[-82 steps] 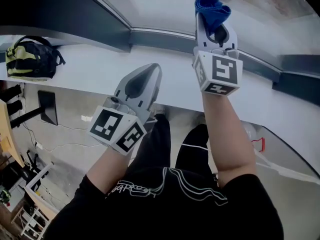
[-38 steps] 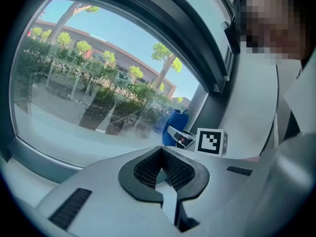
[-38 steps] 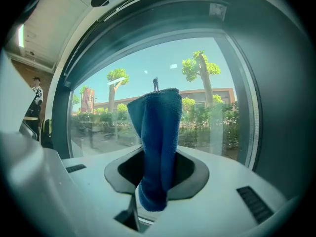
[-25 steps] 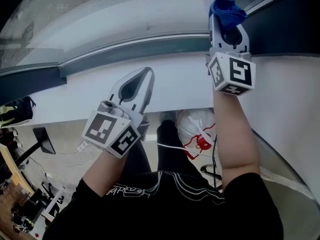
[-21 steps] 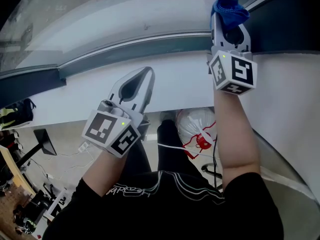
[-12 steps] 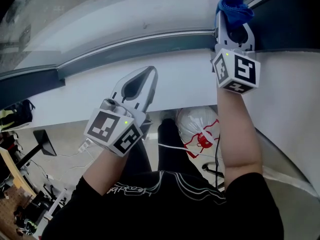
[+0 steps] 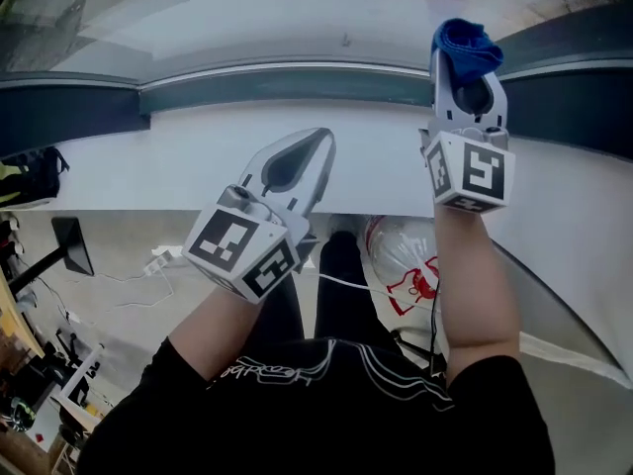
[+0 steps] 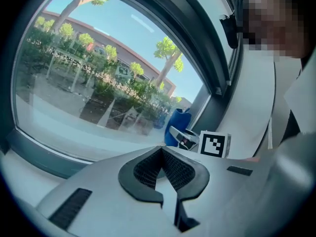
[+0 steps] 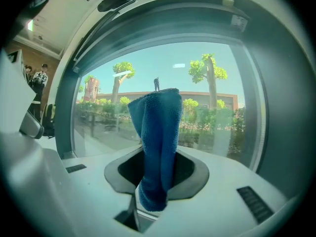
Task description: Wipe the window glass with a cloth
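A blue cloth (image 7: 465, 46) (image 9: 159, 142) stands bunched up out of my right gripper (image 7: 465, 62) (image 9: 157, 157), whose jaws are shut on it. The cloth's top reaches the dark frame at the foot of the window glass (image 7: 277, 13) (image 9: 197, 107); whether it touches the pane I cannot tell. My left gripper (image 7: 315, 146) (image 8: 162, 158) is shut with nothing in it, held over the white sill (image 7: 148, 166) and pointed at the window. In the left gripper view the cloth (image 8: 175, 127) and the right gripper's marker cube (image 8: 214, 144) show to the right.
The dark window frame (image 7: 247, 87) runs along the back of the sill. Below the sill are a white bag with red print (image 7: 401, 255), cables on the floor (image 7: 129, 270) and a dark bag (image 7: 25, 171) at the far left.
The view has swung, so the frame now runs level across the top. My right gripper holds the cloth at the frame as before, and the left gripper has drifted slightly right.
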